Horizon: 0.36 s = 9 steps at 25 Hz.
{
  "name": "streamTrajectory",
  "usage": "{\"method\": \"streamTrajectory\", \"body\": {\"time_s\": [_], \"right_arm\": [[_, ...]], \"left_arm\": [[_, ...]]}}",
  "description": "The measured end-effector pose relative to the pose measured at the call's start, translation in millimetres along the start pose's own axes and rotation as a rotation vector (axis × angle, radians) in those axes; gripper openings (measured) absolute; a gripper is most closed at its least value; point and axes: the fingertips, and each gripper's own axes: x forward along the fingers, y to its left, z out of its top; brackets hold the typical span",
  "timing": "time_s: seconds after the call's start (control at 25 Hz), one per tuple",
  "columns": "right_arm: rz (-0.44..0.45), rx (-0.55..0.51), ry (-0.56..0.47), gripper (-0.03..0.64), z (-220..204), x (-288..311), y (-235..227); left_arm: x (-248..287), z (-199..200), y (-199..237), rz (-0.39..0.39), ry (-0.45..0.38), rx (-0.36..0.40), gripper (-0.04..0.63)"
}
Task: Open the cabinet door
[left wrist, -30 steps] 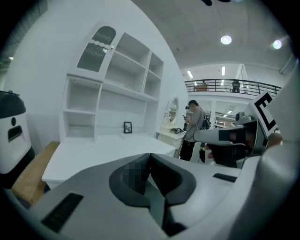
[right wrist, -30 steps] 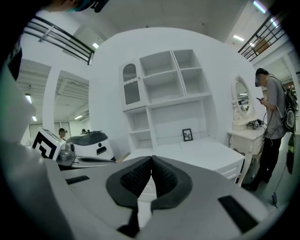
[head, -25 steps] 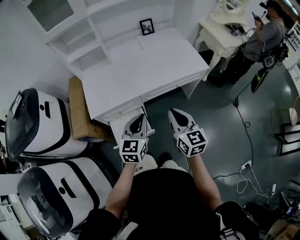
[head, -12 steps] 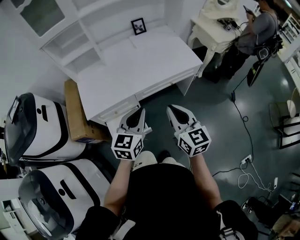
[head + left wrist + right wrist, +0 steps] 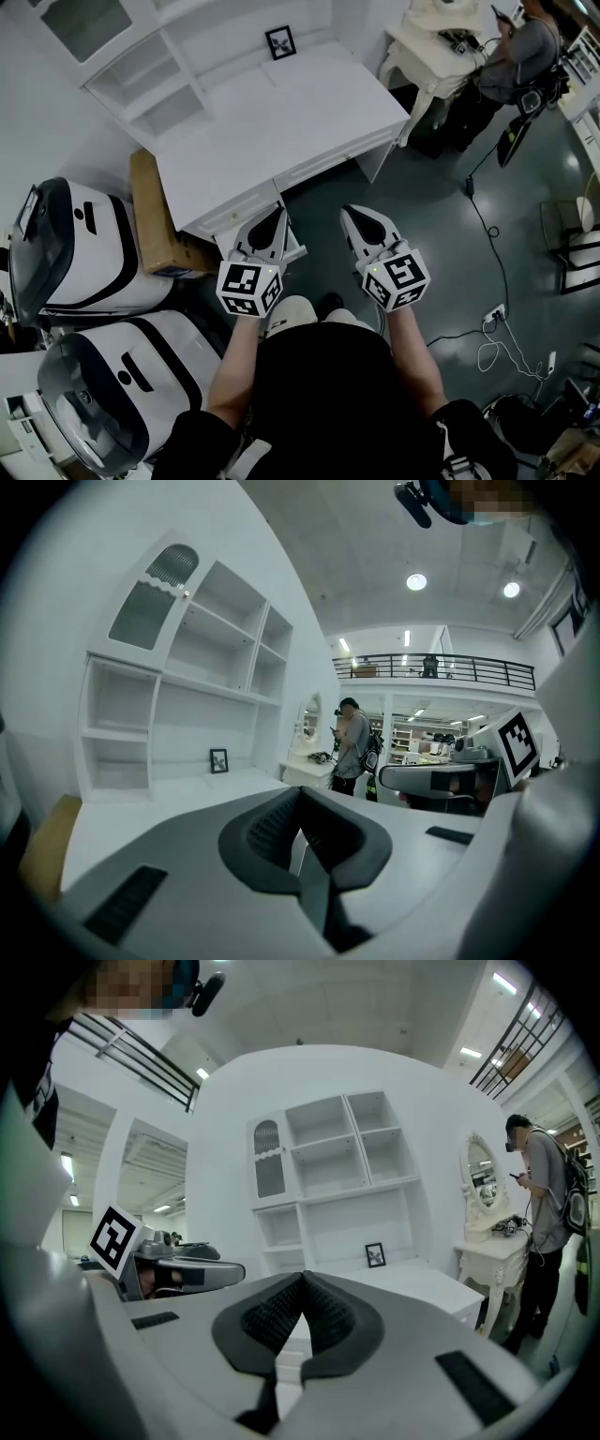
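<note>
The cabinet door (image 5: pixel 267 1159) is the narrow arched one with a grey pane at the upper left of the white hutch, and it stands closed. It also shows in the left gripper view, cabinet door (image 5: pixel 155 597), and at the head view's top left, cabinet door (image 5: pixel 75 23). My left gripper (image 5: pixel 279 216) is held in front of the white desk (image 5: pixel 281 122), well short of the hutch, shut with nothing in it. Beside it, my right gripper (image 5: pixel 350 214) is also shut and empty. Both point at the desk.
A small picture frame (image 5: pixel 279 42) stands at the back of the desk. A cardboard box (image 5: pixel 155 220) and two white-and-black machines (image 5: pixel 80 248) sit to the left. A person (image 5: pixel 525 56) stands by a white dressing table (image 5: pixel 436 47) at the right. Cables (image 5: pixel 492 347) lie on the floor.
Both grippers have risen a little in front of the desk, side by side. Their jaws stay shut and empty.
</note>
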Motion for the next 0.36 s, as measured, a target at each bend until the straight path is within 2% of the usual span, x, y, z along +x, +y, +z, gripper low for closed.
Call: {"method": "streamTrajectory", "body": {"time_s": [0.36], "right_arm": [[0.004, -0.024, 0.006, 0.014, 0.1, -1.1, 0.5]], "left_arm": [[0.9, 0.5, -0.8, -0.001, -0.011, 0.001, 0.023]]}}
